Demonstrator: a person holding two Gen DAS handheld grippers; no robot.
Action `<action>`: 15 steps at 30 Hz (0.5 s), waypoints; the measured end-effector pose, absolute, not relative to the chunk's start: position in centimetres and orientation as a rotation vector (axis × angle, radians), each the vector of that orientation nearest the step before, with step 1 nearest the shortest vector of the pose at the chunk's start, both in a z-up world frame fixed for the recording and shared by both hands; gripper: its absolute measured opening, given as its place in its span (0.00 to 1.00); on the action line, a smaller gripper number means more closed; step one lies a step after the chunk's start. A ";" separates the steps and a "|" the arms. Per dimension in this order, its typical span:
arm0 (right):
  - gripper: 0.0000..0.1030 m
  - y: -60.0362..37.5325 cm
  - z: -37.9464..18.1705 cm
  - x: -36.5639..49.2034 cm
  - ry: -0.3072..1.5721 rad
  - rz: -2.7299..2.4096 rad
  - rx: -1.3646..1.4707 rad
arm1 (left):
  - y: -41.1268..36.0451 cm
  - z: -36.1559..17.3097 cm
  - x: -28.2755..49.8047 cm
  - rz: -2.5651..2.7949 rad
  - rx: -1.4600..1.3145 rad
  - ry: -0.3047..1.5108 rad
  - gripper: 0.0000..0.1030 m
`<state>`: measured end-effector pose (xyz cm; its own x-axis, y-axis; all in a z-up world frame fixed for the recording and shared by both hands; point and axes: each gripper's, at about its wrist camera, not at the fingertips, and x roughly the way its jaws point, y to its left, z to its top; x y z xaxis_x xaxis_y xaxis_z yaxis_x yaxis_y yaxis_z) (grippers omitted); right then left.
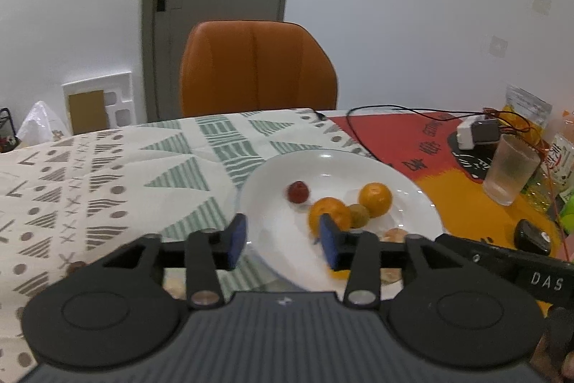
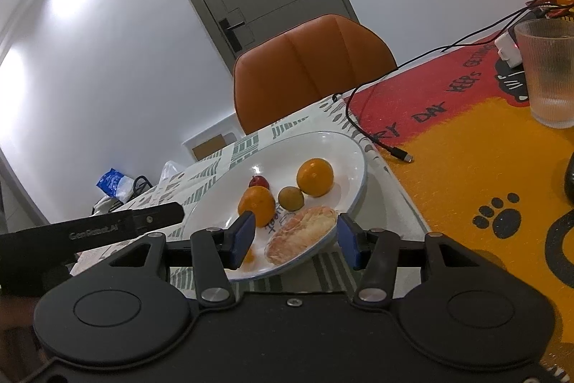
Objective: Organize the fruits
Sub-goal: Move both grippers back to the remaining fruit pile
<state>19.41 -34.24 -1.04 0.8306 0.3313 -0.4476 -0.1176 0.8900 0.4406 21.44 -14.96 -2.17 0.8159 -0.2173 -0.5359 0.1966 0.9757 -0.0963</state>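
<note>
Hovering at the near rim of the round white ceramic plate, the left hand-held gripper has its blue pads spread with nothing between them; only bare plate shows in the gap. The right hand-held gripper, also at the near rim, stands spread as well, with the peeled pinkish citrus piece lying on the plate in the gap between its pads; I cannot tell whether either pad touches it. Beyond that piece sit a round orange tangerine to the left and a small greenish-brown fruit just beside it. Farther back on the plate lie a small dark red fruit and a second round orange tangerine. To the right on the surface stands a ribbed clear glass tumbler. Behind the surface is an orange leather chair.
</note>
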 end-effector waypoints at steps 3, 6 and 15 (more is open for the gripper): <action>0.50 -33.7 -1.0 19.4 0.544 0.253 0.412 | -13.7 -2.0 21.0 -0.187 -0.042 0.568 0.60; 0.51 -32.9 -0.9 19.4 0.544 0.268 0.402 | -12.6 -1.8 20.7 -0.157 -0.047 0.560 0.71; 0.56 -30.7 -0.1 19.4 0.544 0.301 0.371 | -9.0 -1.7 19.3 -0.077 -0.064 0.550 0.81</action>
